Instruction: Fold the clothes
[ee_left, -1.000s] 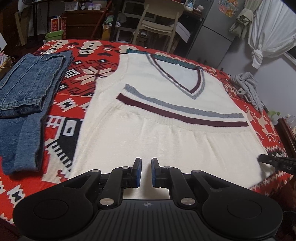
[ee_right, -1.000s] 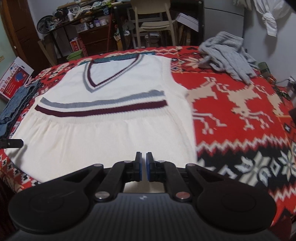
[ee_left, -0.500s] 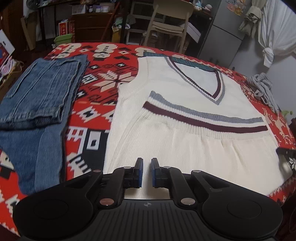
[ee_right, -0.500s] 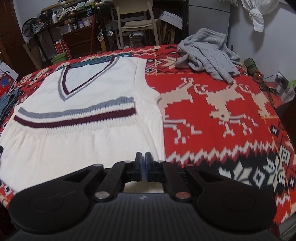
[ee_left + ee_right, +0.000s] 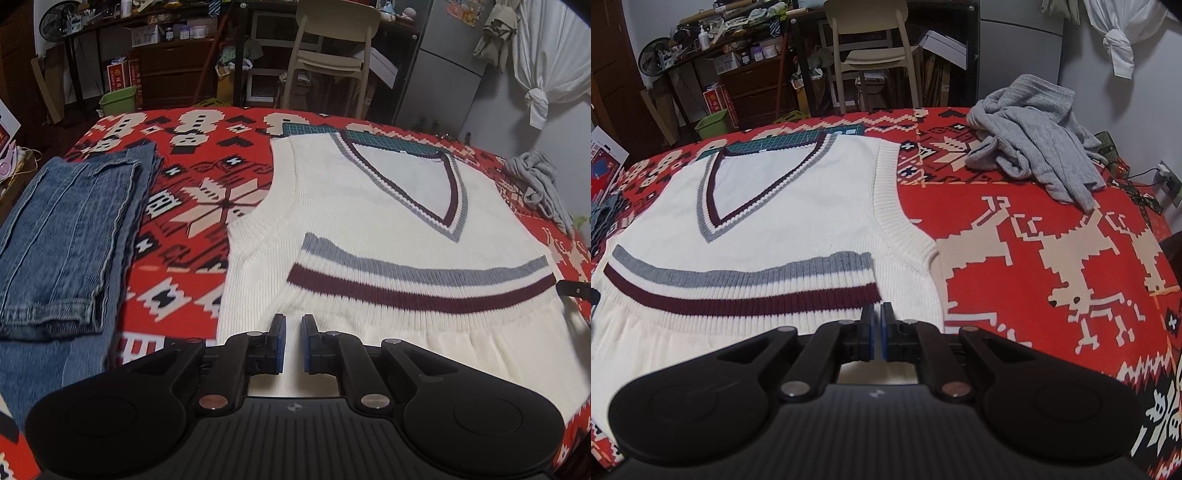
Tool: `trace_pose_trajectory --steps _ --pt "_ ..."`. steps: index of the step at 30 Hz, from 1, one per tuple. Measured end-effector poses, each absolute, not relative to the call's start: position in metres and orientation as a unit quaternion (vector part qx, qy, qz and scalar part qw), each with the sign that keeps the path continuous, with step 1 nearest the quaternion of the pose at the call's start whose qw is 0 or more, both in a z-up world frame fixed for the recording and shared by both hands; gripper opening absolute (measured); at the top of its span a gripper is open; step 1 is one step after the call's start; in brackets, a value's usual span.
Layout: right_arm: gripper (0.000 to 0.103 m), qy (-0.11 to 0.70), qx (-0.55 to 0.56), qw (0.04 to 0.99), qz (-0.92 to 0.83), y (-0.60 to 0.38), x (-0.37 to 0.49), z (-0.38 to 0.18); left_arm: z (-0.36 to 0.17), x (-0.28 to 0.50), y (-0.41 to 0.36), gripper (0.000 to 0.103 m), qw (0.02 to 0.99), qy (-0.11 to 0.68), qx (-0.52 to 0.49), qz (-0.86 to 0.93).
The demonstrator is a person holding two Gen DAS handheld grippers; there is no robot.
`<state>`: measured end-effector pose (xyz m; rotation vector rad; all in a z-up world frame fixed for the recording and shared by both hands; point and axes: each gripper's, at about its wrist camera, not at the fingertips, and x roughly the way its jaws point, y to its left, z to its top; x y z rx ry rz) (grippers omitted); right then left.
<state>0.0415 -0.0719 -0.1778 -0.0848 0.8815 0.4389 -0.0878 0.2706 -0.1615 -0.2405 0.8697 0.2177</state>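
Observation:
A cream knit vest [image 5: 369, 206] with a V-neck lies flat on the red patterned blanket [image 5: 207, 192]. Its hem, with a grey and a maroon stripe, is folded up over the chest. My left gripper [image 5: 291, 325] hovers over the vest's near left part, jaws shut with only a thin gap and nothing between them. In the right wrist view the vest [image 5: 798, 229] fills the left half. My right gripper [image 5: 876, 314] stands at the right end of the maroon stripe, shut and empty. Its black tip [image 5: 576, 288] shows at the right edge of the left wrist view.
Folded blue jeans [image 5: 62, 236] lie on the blanket left of the vest. A crumpled grey garment [image 5: 1034, 140] sits at the far right. A green cutting mat [image 5: 369, 138] peeks out under the collar. Behind the bed stand a chair [image 5: 332, 48] and cluttered shelves.
Both grippers slid outward and a little forward over the vest, the left one leftward and the right one rightward. The striped hem now lies closer to each. The vest has not moved.

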Motion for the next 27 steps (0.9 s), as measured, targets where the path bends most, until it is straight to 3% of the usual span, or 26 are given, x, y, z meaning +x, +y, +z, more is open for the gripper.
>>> trace_pose_trajectory --steps 10,14,17,18,23,27 --pt "0.006 0.416 -0.039 0.881 0.221 -0.073 0.034 -0.168 -0.157 -0.091 0.275 0.009 0.891 0.422 -0.134 0.104" --pt "0.021 0.411 -0.052 0.879 0.238 -0.072 0.018 -0.158 -0.148 -0.098 0.261 0.009 0.897 0.414 -0.129 0.088" --pt "0.024 0.408 -0.059 0.875 0.253 -0.066 0.005 -0.154 -0.144 -0.100 0.244 0.028 0.903 0.407 -0.116 0.066" --pt "0.028 0.407 -0.060 0.874 0.259 -0.063 0.001 -0.153 -0.145 -0.099 0.237 0.039 0.906 0.406 -0.109 0.060" --pt "0.036 0.408 -0.059 0.868 0.277 -0.045 -0.012 -0.159 -0.152 -0.095 0.209 0.045 0.905 0.413 -0.092 0.048" --pt "0.061 0.401 -0.057 0.869 0.284 -0.034 -0.023 -0.159 -0.152 -0.101 0.193 0.056 0.910 0.405 -0.079 0.053"
